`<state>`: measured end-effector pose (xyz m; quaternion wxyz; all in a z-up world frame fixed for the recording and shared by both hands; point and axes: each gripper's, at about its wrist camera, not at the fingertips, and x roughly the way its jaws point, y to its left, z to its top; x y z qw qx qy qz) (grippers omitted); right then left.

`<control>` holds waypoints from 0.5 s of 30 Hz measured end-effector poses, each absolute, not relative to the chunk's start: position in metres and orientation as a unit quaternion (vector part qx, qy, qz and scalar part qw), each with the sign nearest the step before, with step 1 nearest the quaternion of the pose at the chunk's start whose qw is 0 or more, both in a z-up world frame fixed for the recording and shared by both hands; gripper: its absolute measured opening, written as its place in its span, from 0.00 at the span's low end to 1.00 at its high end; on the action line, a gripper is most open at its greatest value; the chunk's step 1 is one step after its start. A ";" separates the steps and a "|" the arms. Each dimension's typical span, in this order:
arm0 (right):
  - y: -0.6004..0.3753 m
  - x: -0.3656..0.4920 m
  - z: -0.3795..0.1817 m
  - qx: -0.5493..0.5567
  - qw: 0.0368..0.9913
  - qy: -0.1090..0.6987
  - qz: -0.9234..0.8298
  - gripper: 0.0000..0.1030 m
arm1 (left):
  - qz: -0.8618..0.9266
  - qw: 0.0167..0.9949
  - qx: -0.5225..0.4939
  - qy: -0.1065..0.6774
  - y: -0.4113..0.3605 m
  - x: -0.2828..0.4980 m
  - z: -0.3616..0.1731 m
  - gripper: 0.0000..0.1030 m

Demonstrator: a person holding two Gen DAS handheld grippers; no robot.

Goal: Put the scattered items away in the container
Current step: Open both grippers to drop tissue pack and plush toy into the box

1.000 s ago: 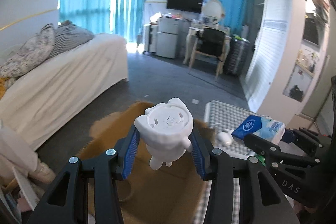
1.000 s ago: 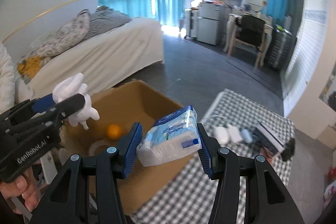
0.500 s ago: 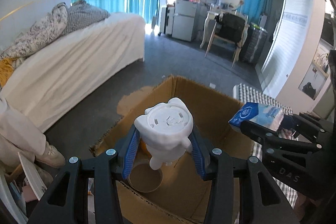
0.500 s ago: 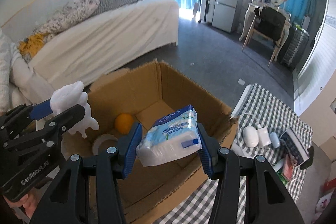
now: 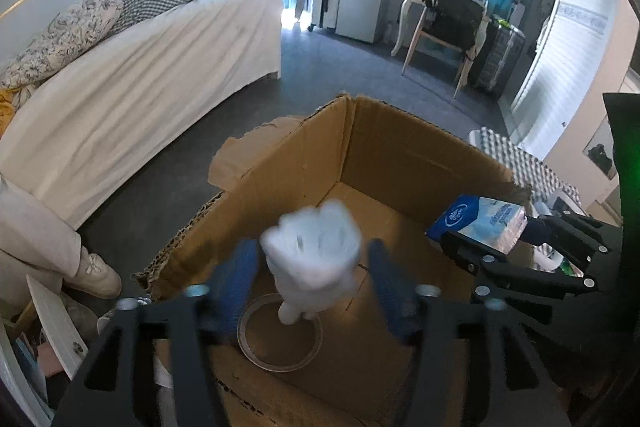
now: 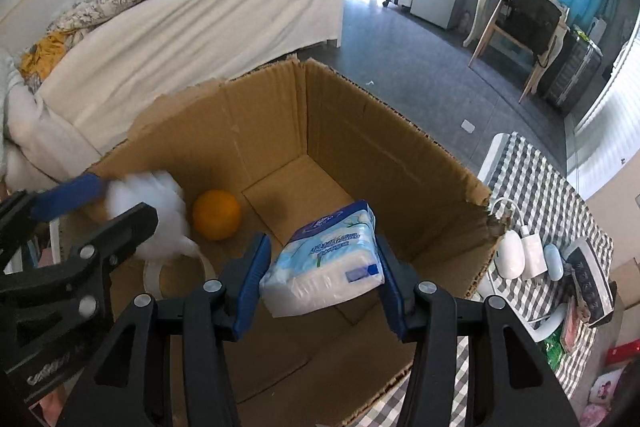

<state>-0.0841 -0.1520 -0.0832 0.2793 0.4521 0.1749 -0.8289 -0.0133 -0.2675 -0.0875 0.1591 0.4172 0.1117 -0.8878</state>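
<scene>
An open cardboard box (image 5: 400,155) (image 6: 340,115) lies under both grippers. My left gripper (image 5: 310,283) hangs over its near left corner. Its jaws are opening, and a gap shows on each side of the blurred white cat figurine (image 5: 312,251) (image 6: 148,203) that drops between the blue pads. My right gripper (image 6: 320,267) (image 5: 492,239) is shut on a blue-and-white tissue pack (image 6: 328,259) (image 5: 480,219) over the box's middle. On the box floor lie an orange (image 6: 216,214) and a tape roll (image 5: 280,335) (image 6: 176,271).
A white-covered bed (image 5: 140,75) runs along the left. A checked tablecloth (image 6: 532,195) right of the box carries a white mouse (image 6: 510,255), a charger and other small items. A person's trouser leg and shoe (image 5: 96,271) are at the left of the box.
Both grippers came down over the open box. The left jaws spread apart and the cat figurine, gripped before, now blurs loose between them. The tissue pack stays gripped.
</scene>
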 end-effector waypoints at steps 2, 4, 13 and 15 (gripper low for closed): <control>-0.153 -0.086 -0.087 0.457 0.278 0.177 -0.826 0.49 | -0.888 0.160 0.417 0.110 -0.268 -0.014 -0.088 0.72; -0.155 -0.087 -0.091 0.461 0.277 0.179 -0.824 0.49 | -0.887 0.161 0.418 0.111 -0.270 -0.015 -0.089 0.73; -0.160 -0.092 -0.103 0.474 0.260 0.191 -0.819 0.53 | -0.886 0.159 0.420 0.113 -0.273 -0.015 -0.088 0.73; -0.160 -0.092 -0.103 0.475 0.256 0.193 -0.820 0.61 | -0.887 0.160 0.418 0.113 -0.273 -0.014 -0.086 0.74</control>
